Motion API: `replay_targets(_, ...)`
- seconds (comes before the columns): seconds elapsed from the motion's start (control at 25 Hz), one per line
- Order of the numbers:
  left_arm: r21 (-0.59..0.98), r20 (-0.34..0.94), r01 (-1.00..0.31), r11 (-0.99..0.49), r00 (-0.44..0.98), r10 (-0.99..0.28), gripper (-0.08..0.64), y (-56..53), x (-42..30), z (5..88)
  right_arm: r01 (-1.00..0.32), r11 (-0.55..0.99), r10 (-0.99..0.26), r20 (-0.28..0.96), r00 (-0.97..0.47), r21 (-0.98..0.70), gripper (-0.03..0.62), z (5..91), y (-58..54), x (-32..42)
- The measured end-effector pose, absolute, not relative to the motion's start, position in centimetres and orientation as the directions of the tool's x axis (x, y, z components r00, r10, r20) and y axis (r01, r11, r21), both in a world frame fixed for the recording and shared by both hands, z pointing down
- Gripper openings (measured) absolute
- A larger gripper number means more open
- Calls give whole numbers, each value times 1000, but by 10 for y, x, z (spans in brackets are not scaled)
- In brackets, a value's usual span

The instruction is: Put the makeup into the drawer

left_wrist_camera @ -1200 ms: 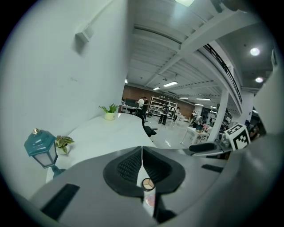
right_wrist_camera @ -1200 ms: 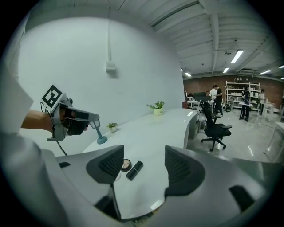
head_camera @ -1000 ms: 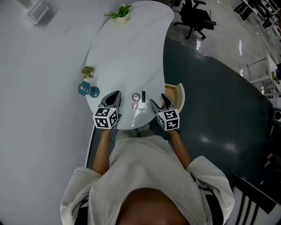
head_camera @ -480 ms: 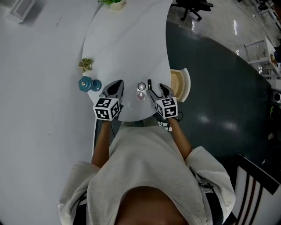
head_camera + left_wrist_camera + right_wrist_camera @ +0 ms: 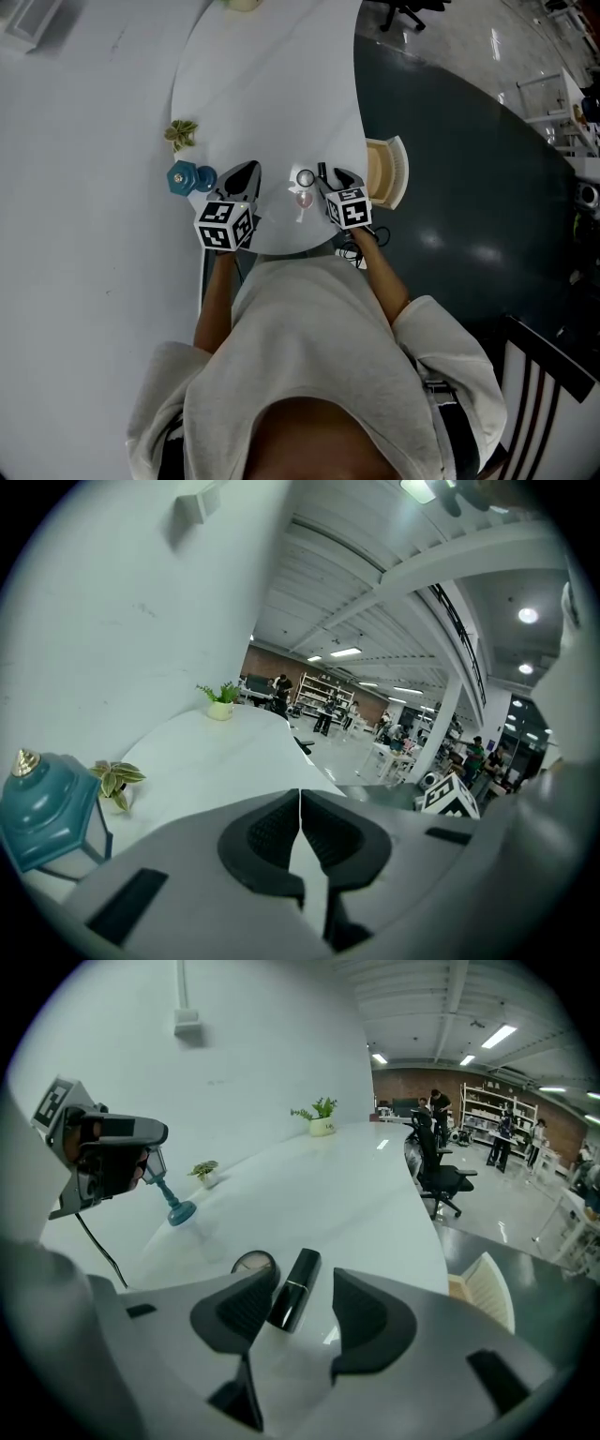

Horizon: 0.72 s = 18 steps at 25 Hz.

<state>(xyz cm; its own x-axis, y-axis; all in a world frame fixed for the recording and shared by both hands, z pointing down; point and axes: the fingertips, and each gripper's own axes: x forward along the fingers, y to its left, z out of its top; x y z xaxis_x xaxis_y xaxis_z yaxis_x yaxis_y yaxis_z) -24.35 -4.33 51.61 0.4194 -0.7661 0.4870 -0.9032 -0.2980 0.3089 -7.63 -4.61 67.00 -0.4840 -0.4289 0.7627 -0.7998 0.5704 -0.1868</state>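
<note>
Fingers (image 5: 246, 1309) of the right gripper (image 5: 305, 1283), just closing, flank the lipstick (image 5: 293, 1290); left gripper (image 5: 300, 808) fingers together

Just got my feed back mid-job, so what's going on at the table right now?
A person works two grippers over the white table. The right gripper straddles the black lipstick lying beside a round compact. Its fingers have just been closing but do not yet clamp it. The left gripper is shut and empty. The drawer stands open on the right.

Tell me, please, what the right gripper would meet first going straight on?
Probably the black lipstick on the table, lying inside the right gripper, whose jaws have just been closing.
</note>
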Motion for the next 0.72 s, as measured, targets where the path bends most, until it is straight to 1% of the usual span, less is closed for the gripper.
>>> replay_targets(0.08, 309, 489, -906, -288, 411, -769, 12, -45, -248, 516, -801, 570, -410, 780, -473, -186, 184, 677, -48, -78)
replay_targets(0.24, 306, 485, -910, -279, 401, -777, 12, -49, -254, 513, -798, 581, -377, 814, -441, -163, 166, 687, -51, -82)
replay_targets(0.36, 302, 482, -912, -278, 397, -781, 12, -51, -256, 511, -798, 593, -377, 837, -398, -112, 106, 693, -54, -81)
replay_targets(0.44, 302, 481, -912, -279, 398, -781, 12, -53, -256, 510, -788, 610, -378, 840, -388, -89, 100, 694, -53, -81)
replay_targets(0.72, 300, 483, -904, -305, 420, -769, 12, -61, -241, 509, -772, 626, -365, 831, -419, -115, 98, 691, -54, -77)
